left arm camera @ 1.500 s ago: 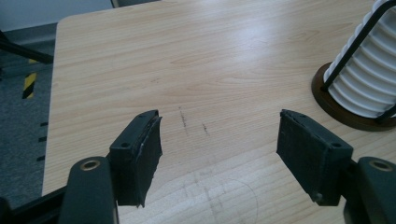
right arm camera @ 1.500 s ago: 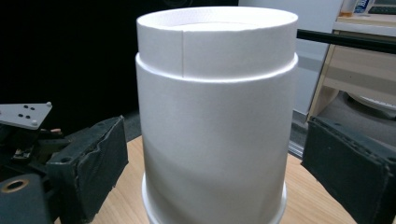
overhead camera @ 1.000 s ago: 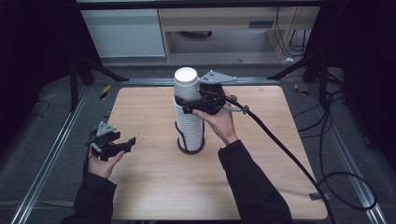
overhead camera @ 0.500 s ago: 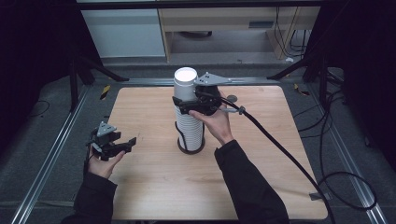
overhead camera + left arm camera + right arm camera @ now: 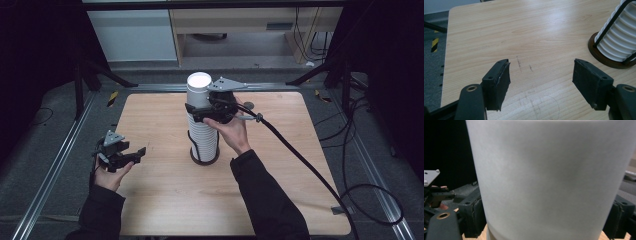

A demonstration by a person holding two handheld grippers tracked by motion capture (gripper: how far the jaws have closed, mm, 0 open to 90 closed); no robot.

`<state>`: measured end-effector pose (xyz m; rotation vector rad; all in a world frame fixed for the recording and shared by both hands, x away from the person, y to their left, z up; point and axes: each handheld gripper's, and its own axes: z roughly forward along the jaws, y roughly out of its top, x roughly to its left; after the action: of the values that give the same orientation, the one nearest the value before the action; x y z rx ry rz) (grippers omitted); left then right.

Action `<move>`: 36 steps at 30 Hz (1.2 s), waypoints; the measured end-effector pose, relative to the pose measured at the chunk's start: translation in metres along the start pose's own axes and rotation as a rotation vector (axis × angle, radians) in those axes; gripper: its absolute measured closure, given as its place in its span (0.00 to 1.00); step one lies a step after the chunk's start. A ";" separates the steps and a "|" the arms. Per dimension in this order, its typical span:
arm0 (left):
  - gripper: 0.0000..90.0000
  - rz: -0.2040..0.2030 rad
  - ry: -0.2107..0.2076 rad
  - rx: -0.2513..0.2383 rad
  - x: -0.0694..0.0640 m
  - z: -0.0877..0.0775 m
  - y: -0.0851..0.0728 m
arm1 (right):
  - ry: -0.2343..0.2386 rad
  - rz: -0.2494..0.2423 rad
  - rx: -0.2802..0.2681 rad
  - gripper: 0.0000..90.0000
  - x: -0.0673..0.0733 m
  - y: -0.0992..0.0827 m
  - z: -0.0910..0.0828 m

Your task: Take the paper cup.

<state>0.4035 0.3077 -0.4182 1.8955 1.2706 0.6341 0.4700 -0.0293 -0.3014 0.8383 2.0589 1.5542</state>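
Note:
A tall stack of upturned white paper cups (image 5: 202, 135) stands in a black wire holder with a round dark base (image 5: 204, 159) at the table's middle. My right gripper (image 5: 202, 111) reaches from the right around the top cup (image 5: 199, 92). Its jaws have just been closing, and in the right gripper view the pads (image 5: 475, 216) sit against the sides of that cup (image 5: 549, 177). My left gripper (image 5: 136, 154) hovers low over the table's left edge. It is open, with bare wood between its pads (image 5: 499, 82). The stack (image 5: 621, 37) lies to its right.
The wooden table (image 5: 280, 165) has bare room on all sides of the holder. A small dark round item (image 5: 248, 105) lies behind the right hand. A thick cable (image 5: 300, 155) trails off the right gripper across the table's right side. Metal rails and cables run along the floor.
The right gripper's jaws have narrowed onto the top cup. Both hands have stayed where they were, and the left gripper looks the same.

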 end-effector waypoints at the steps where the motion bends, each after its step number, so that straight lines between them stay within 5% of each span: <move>1: 0.33 0.000 0.000 0.000 0.000 0.000 0.000 | 0.000 0.000 0.000 0.14 0.000 0.000 0.000; 10: 0.33 0.000 -0.002 0.000 0.000 0.000 0.000 | 0.005 -0.019 -0.001 0.15 -0.001 0.001 0.000; 13: 0.33 0.003 0.000 0.001 0.001 0.000 0.000 | -0.004 -0.032 -0.064 0.16 0.001 0.008 -0.006; 20: 0.33 0.004 -0.004 0.006 -0.001 0.001 0.000 | -0.015 -0.051 -0.065 0.17 0.002 0.026 -0.015; 36: 0.32 0.003 -0.006 0.008 -0.001 0.001 0.000 | 0.019 -0.031 -0.096 0.18 -0.002 0.048 -0.027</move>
<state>0.4040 0.3069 -0.4186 1.9043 1.2681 0.6250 0.4642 -0.0407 -0.2478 0.7559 1.9835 1.6362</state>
